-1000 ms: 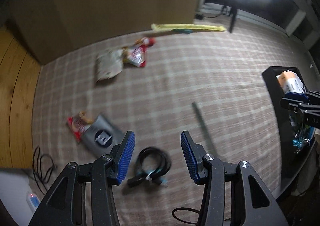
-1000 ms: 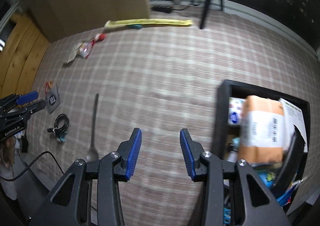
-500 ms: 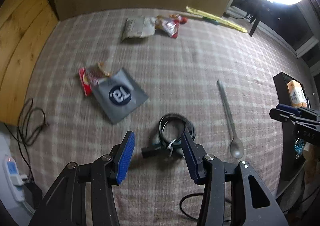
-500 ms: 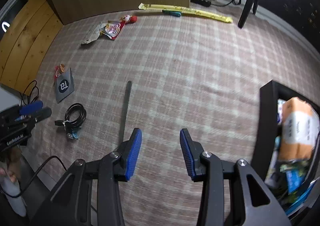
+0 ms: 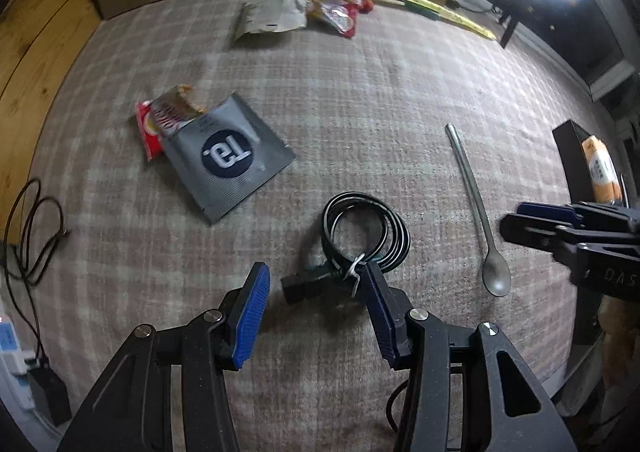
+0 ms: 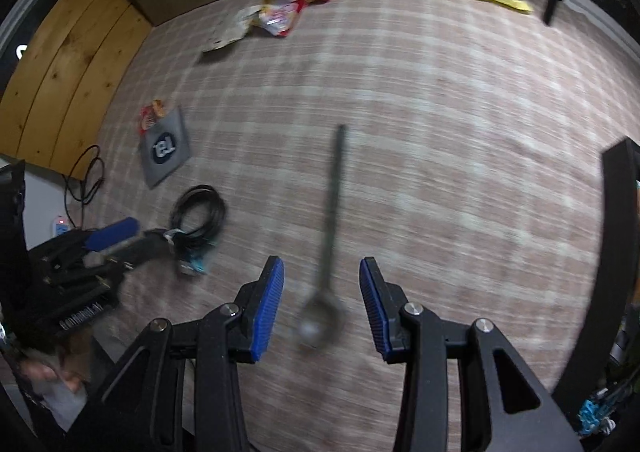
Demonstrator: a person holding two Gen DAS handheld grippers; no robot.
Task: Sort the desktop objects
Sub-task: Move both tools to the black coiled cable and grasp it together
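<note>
On the checked cloth [image 5: 400,100] covering the worktop, the left claw [image 5: 312,306] hung released, its blue pads spread wide over the plug end of a coiled black cable [image 5: 366,230]. The coil was bound with a white twist tie and lay just ahead of the claw, toward 12 o'clock, with its plug between the fingertips and the right pad [image 5: 378,306] overlapping the tie. At 10 o'clock from the cable lay a grey sachet [image 5: 230,156] printed with a dark round logo, partly covering a red snack wrapper [image 5: 154,124]. Farther off, near 12 o'clock, a pale crumpled packet [image 5: 270,16] and a red-and-white pouch [image 5: 334,14] rested side by side, with a long yellow strip [image 5: 436,10] beyond them at the cloth's edge.

The right claw [image 6: 322,302] was likewise released, its jaws parted on either side of the bowl of a metal spoon [image 6: 330,212], whose handle pointed away toward 12 o'clock; this view was blurred. At 3 o'clock stood a black bin [image 6: 618,244] at the cloth's edge, well apart from the spoon.
</note>
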